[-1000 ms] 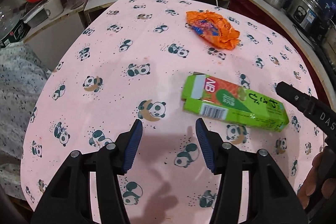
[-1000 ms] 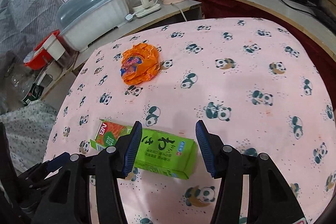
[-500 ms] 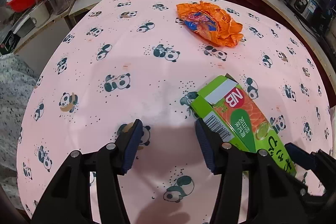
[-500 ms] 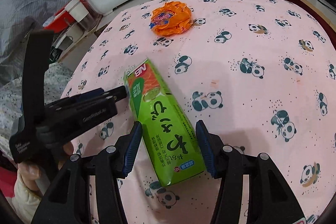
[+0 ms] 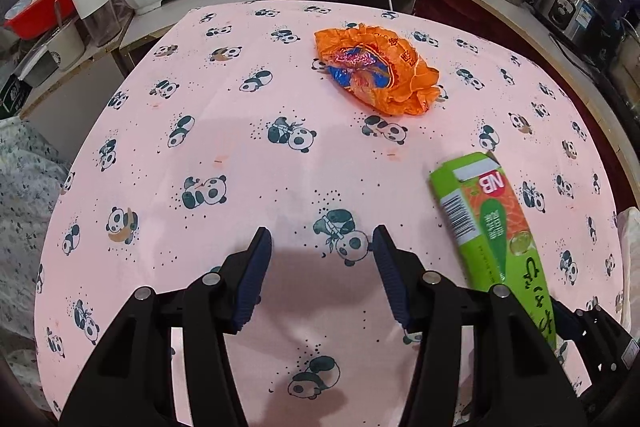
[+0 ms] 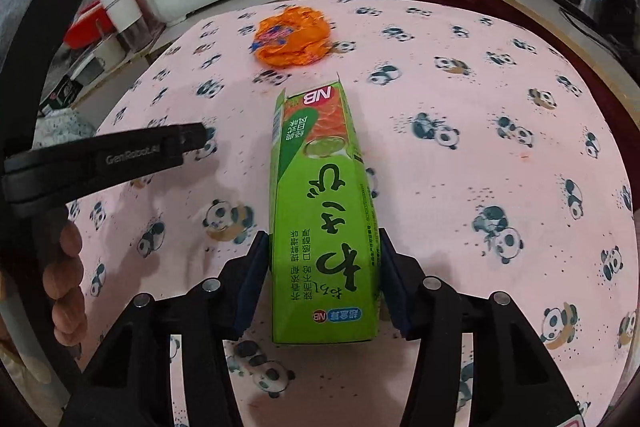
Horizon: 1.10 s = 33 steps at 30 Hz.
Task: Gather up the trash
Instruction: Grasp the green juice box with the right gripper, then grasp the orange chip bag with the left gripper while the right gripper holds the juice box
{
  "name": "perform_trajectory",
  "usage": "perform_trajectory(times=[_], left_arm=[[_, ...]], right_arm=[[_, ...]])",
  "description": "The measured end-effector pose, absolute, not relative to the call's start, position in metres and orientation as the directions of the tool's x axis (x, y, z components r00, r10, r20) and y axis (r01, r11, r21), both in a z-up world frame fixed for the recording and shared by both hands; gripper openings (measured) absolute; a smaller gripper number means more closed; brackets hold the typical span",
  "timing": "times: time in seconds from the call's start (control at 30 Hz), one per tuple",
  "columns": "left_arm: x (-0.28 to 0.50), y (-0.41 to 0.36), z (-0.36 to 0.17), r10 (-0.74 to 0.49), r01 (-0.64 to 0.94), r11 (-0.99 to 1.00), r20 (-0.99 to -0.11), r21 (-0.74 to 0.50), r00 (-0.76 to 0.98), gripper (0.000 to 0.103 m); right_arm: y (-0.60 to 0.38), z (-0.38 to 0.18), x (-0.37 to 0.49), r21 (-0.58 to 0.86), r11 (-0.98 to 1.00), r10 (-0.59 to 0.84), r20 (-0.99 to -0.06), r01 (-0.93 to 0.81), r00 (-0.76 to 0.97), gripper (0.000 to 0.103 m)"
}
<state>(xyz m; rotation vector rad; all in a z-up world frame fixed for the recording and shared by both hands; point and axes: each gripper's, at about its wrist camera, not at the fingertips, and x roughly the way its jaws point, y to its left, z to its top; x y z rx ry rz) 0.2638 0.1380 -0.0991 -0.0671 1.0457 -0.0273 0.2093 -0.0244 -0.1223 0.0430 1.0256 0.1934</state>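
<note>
Pink panda-print tablecloth [image 5: 248,155] covers the table. Since the earlier frame, the right gripper [image 6: 322,263] has advanced: its fingers now straddle the green box [image 6: 324,211] (marked "NB"), pads touching its sides. The left gripper [image 5: 322,259] hovers spread, holding nothing. A crumpled orange wrapper [image 5: 374,69] lies beyond.
</note>
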Motion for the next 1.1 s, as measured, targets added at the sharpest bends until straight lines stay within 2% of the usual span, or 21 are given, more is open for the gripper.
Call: perform_trajectory(times=[0.17,0.3,0.67,0.73,0.83,0.9,1.0,1.1], left_arm=[[0.284,0.127,-0.099,-0.066,-0.006,0.997,-0.861,-0.080,0.505,0.051],[0.307,0.110,-0.098,-0.069,0.012,0.997,-0.846,-0.074,0.528,0.060],[0.377,0.077,-0.110,-0.038,0.080,0.997,-0.820,0.009,0.571,0.060],[0.381,0.075,-0.111,-0.040,0.089,0.996,-0.815,0.014,0.578,0.056],[0.381,0.069,-0.111,-0.061,0.125,0.992,-0.818,0.014,0.573,0.036],[0.381,0.066,-0.110,-0.070,0.136,0.991,-0.818,0.010,0.571,0.028],[0.379,0.062,-0.110,-0.088,0.147,0.989,-0.825,-0.006,0.558,0.020],[0.372,0.058,-0.107,-0.119,0.162,0.986,-0.826,-0.034,0.551,0.018]], right_arm=[[-0.056,-0.108,0.230,0.156,0.987,0.144,-0.813,-0.026,0.564,0.050],[-0.078,-0.100,0.256,0.189,0.981,0.126,-0.786,0.042,0.606,0.050],[-0.103,-0.106,0.319,0.252,0.964,0.147,-0.764,0.080,0.628,0.050],[-0.104,-0.108,0.326,0.261,0.962,0.156,-0.764,0.079,0.627,0.050],[-0.104,-0.110,0.332,0.272,0.959,0.165,-0.761,0.077,0.627,0.050],[-0.104,-0.111,0.332,0.275,0.958,0.168,-0.760,0.078,0.628,0.050],[-0.105,-0.110,0.330,0.280,0.956,0.167,-0.757,0.083,0.631,0.050],[-0.110,-0.106,0.322,0.285,0.954,0.162,-0.752,0.093,0.639,0.050]])
